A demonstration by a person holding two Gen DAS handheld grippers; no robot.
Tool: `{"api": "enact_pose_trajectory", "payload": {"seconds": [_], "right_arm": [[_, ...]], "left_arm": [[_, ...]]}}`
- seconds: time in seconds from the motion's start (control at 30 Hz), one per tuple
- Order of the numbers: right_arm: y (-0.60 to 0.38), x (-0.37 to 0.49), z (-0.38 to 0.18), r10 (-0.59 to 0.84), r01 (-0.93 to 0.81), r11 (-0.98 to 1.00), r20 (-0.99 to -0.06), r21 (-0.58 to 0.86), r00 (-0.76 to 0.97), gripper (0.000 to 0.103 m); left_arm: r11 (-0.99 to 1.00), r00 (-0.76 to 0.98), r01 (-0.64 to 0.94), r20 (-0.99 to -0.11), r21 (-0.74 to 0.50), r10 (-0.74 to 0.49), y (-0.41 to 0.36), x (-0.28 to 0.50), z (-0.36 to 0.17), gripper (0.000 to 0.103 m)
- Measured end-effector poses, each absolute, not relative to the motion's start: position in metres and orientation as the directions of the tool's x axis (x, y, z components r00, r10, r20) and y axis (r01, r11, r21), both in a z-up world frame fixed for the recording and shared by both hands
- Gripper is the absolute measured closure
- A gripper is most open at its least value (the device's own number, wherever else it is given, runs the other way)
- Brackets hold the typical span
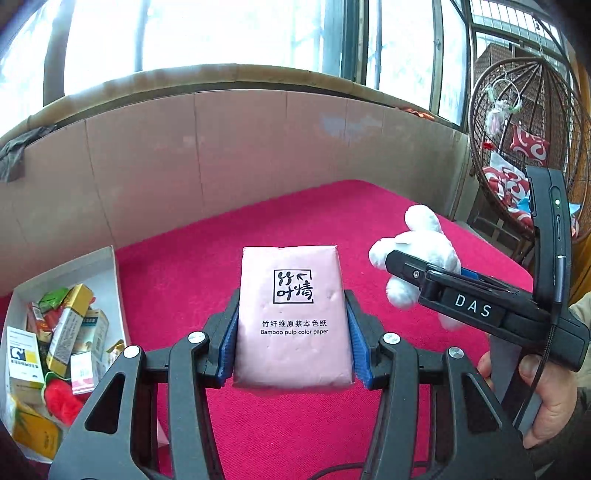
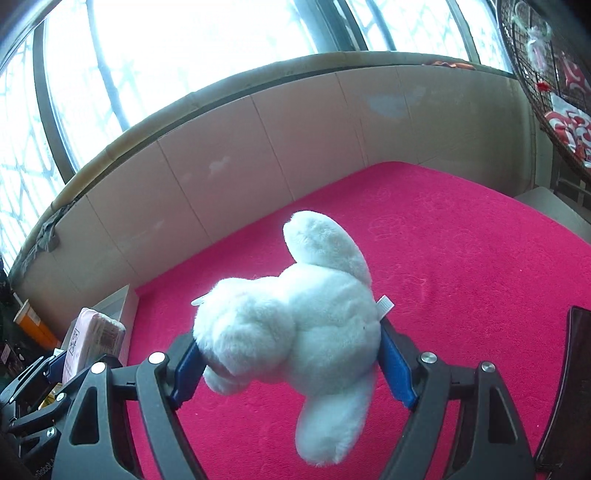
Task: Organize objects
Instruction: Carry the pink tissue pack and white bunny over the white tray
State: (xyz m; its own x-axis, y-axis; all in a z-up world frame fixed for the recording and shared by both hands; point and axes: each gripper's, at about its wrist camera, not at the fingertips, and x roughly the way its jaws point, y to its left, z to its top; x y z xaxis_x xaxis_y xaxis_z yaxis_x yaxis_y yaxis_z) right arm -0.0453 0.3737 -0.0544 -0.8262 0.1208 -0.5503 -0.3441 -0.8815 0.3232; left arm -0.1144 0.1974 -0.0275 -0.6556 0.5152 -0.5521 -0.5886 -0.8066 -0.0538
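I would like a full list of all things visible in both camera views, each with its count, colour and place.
tissue pack: one, pink, between the left gripper's pads, above the cloth
plush toy: one, white, between the right gripper's pads
box: one, white, on the left side, filled with small colourful packets
cloth: one, bright pink-red, covering the surface
hanging chair: one, brown wicker with red-white cushions, far right
left gripper: one, black with blue pads, shut on the pack
right gripper: one, black with blue pads, shut on the toy
hand: one, holding the right gripper

Bright daylight, windows (image 1: 207, 33) blown out w/ glare, strong fisheye edge warp, sharp centre
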Motion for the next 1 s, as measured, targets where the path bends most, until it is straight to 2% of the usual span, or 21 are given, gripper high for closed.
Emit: {"api": "enact_pose_trajectory", "payload": {"seconds": [0.1, 0.6, 1.0], "right_arm": [[0.358, -0.052, -0.049, 0.103, -0.312, -0.899, -0.545, 0.307, -0.832, 0.022], [0.277, -0.075, -0.015, 0.021, -0.163, -0.961, -0.53, 0.223, -0.848, 0.021], [0.212, -0.097, -0.013, -0.065, -0.034, -0.985, -0.551, 0.168, -0.832, 0.021]], "left_arm": [[-0.829, -0.693, -0.557, -0.527, -0.042, 0.492, 0.181, -0.113, -0.021, 0.053], [-0.885, -0.746, -0.443, -0.488, -0.144, 0.453, 0.104, -0.125, -0.009, 0.053], [-0.924, -0.794, -0.324, -0.473, -0.204, 0.383, 0.037, -0.134, -0.009, 0.053]]}}
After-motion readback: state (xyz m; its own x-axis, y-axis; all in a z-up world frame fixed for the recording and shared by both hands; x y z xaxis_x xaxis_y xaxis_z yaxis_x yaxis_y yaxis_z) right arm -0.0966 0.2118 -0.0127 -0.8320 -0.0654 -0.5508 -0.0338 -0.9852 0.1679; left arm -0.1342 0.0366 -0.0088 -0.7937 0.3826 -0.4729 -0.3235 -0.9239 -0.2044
